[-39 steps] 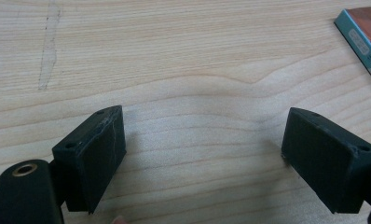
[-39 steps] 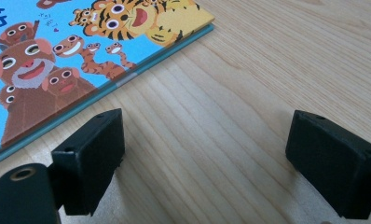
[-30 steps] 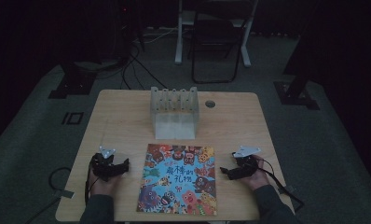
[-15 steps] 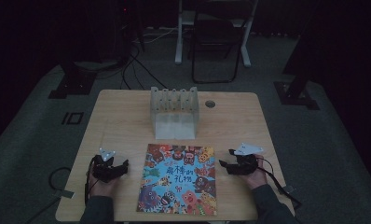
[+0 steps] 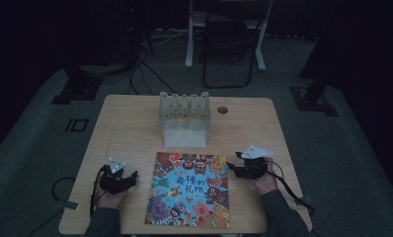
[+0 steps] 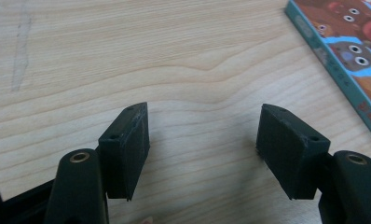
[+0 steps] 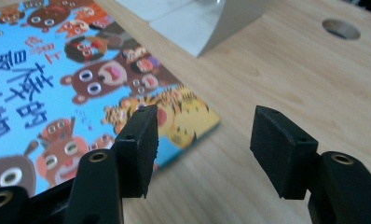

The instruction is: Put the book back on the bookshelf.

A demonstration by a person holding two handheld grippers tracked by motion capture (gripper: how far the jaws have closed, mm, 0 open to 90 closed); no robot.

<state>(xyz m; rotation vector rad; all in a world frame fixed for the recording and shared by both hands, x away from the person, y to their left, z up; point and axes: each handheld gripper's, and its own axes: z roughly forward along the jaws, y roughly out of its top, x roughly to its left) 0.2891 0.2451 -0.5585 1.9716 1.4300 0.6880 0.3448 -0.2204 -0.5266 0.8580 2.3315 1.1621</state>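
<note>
Lying flat and untouched at the counter's (image 5: 135, 123) near edge, six o'clock of the rack (image 5: 184, 118): book (image 5: 189, 190); pickup not begun. Left gripper (image 5: 128, 178), nine o'clock of it: fingers (image 6: 127, 149) half open, empty. Right gripper (image 5: 232, 167), at its two o'clock corner: fingers (image 7: 141, 144) half open, empty. Change: both jaws have just been closing on nothing; right gripper is lifted slightly, nearer the corner.

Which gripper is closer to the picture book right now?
The right gripper: its jaws hover over the picture book's corner, while the left gripper stands apart over bare table.
</note>
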